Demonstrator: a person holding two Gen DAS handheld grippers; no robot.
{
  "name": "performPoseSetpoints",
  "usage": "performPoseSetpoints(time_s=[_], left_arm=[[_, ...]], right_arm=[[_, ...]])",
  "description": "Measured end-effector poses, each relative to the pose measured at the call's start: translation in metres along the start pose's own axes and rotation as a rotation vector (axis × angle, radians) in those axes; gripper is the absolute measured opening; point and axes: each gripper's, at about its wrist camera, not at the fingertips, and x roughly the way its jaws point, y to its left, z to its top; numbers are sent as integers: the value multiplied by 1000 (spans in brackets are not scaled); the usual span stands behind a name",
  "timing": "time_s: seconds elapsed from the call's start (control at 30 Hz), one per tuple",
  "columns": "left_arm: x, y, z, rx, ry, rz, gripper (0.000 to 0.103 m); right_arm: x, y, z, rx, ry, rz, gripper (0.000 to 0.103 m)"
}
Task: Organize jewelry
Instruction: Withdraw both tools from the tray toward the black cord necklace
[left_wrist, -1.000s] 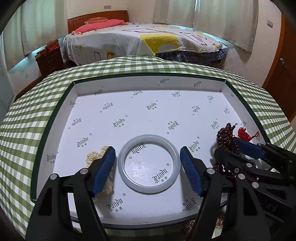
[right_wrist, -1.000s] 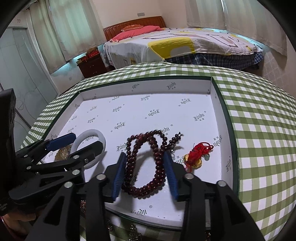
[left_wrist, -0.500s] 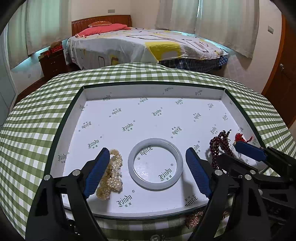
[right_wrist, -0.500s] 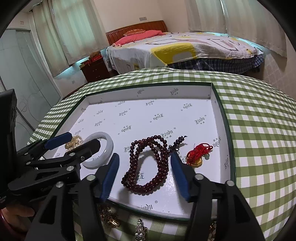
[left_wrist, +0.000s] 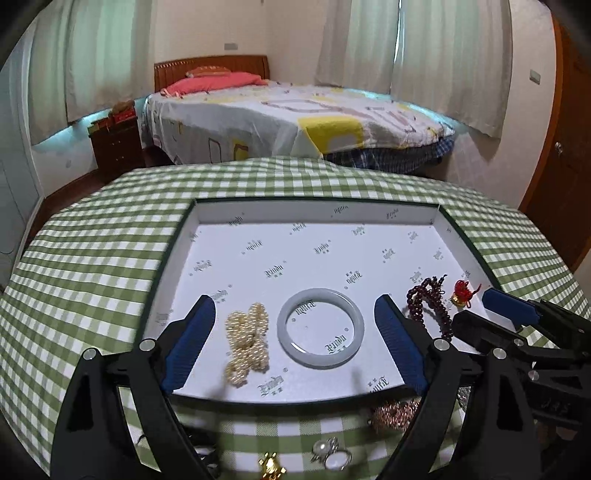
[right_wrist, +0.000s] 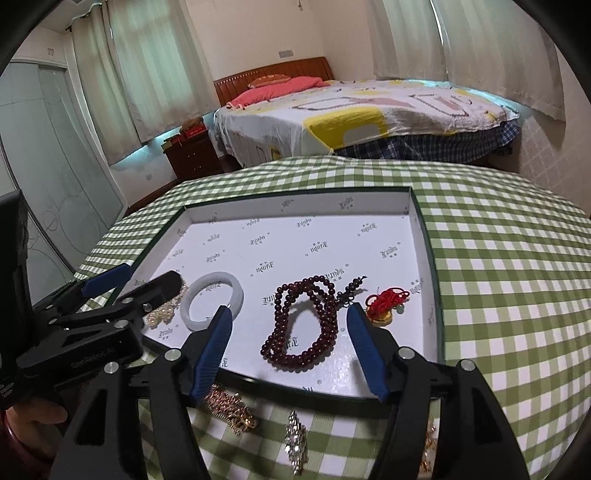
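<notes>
Both my grippers apart over the jewelry tray

My left gripper (left_wrist: 293, 345) fingers gape around lumpy pearls (left_wrist: 248, 341) and smooth pale bangle (left_wrist: 320, 328); my right gripper (right_wrist: 290, 349) frames glossy maroon beads (right_wrist: 304, 323) in the white printed tray (right_wrist: 430, 258), centre frame.

both grippers' jaws wide apart

A repeated ornate logo on the white box lining (left_wrist: 325, 236) is too stylised to read.
</notes>
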Motion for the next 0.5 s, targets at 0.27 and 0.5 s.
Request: performPoseSetpoints(time_s=[0.27,0.5], left_arm=[[-47,23,-15,-49,-116,43,86],[-66,43,-44,-80,-109,85,86]], right_arm=[[-28,1,-18,-7,-67,-43,63],[-41,0,-42,-1,-88,-85,63]])
